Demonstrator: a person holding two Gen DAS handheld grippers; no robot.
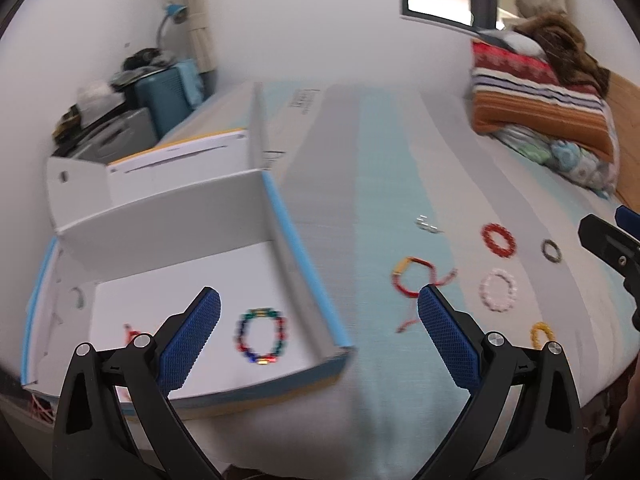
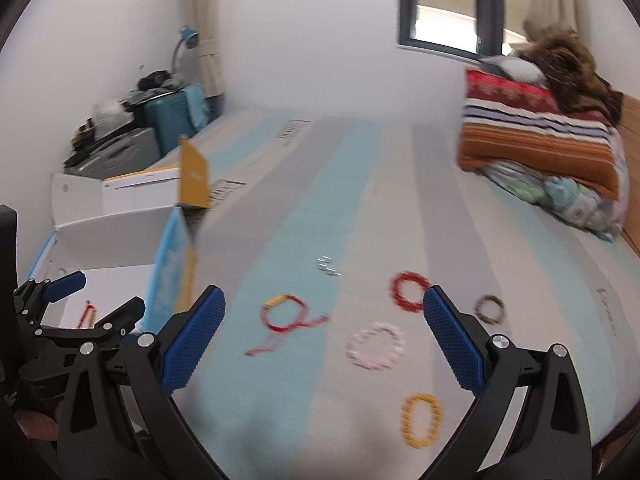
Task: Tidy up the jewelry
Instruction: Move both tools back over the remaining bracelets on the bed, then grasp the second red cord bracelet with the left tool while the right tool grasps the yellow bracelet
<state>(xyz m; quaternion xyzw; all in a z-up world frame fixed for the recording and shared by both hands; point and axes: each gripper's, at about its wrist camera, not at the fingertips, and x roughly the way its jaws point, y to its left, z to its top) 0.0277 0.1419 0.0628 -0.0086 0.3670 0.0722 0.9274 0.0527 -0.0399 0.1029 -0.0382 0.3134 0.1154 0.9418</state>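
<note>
Left claw [image 1: 319, 312] gaping, box [image 1: 308, 272] blurred, bracelets [image 2: 376, 346] smeared

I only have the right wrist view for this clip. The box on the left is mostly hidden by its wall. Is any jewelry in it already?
Observer: Yes. The left wrist view shows a multicolored bead bracelet lying flat on the floor of the white box.
Operator: Anything else in there?
Observer: A small red piece lies near the left gripper, partly hidden behind a finger.
Operator: Is that gripper holding something?
Observer: No. It is wide open and empty; the multicolored bracelet lies loose between its fingers in the picture.
</note>
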